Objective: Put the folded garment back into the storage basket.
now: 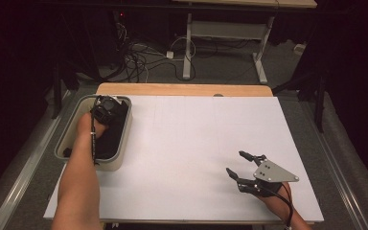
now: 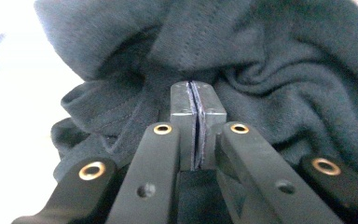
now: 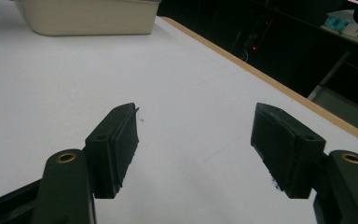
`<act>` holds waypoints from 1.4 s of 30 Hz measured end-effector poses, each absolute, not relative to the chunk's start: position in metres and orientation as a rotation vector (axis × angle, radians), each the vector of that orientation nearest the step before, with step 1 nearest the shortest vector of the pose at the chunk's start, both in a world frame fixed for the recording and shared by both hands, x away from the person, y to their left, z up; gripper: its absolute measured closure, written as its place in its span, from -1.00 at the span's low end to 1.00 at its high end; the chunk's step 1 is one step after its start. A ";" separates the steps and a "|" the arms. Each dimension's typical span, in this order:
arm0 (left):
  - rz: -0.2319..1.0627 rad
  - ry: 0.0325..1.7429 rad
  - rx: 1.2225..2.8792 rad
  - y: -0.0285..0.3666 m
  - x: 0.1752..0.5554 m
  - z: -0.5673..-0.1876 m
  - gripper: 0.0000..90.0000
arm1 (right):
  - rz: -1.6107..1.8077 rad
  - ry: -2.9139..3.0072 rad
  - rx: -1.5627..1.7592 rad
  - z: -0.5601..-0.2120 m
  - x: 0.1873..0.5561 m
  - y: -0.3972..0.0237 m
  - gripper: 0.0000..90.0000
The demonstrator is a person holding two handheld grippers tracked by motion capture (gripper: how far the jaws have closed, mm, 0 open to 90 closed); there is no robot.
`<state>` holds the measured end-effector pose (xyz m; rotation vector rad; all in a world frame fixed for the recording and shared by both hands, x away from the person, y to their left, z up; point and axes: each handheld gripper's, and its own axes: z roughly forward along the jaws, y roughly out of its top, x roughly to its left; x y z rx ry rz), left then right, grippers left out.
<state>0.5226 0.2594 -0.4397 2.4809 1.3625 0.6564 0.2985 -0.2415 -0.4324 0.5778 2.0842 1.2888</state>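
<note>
Cloth (image 2: 279,70), dark and crumpled, lies in the beige tub (image 1: 124,136) at the bench's (image 1: 191,143) left edge. There the left tongs (image 2: 196,100) are pressed shut, apparently pinching a fold. Best lift straight up, slowly, so the fabric clears the rim without slipping. Right tongs (image 3: 193,135) rest gaping and empty over bare bench.

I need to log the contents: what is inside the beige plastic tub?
A dark crumpled fabric garment lies in the tub, with the left gripper shut among its folds; anything beneath is covered.
</note>
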 end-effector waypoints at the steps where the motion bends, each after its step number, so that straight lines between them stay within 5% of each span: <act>1: 0.681 1.364 2.468 0.259 0.522 -0.438 0.90 | 1.290 2.082 0.580 -0.432 0.298 -0.242 -0.28; 14: 0.806 1.347 2.339 0.264 0.513 -0.418 0.88 | 1.285 2.091 0.571 -0.433 0.298 -0.238 -0.29; 30: 0.642 1.369 2.469 0.265 0.513 -0.443 0.88 | 1.270 2.117 0.558 -0.436 0.298 -0.235 -0.29; 42: 0.744 1.354 2.394 0.266 0.509 -0.431 0.88 | 1.273 2.115 0.561 -0.435 0.297 -0.234 -0.31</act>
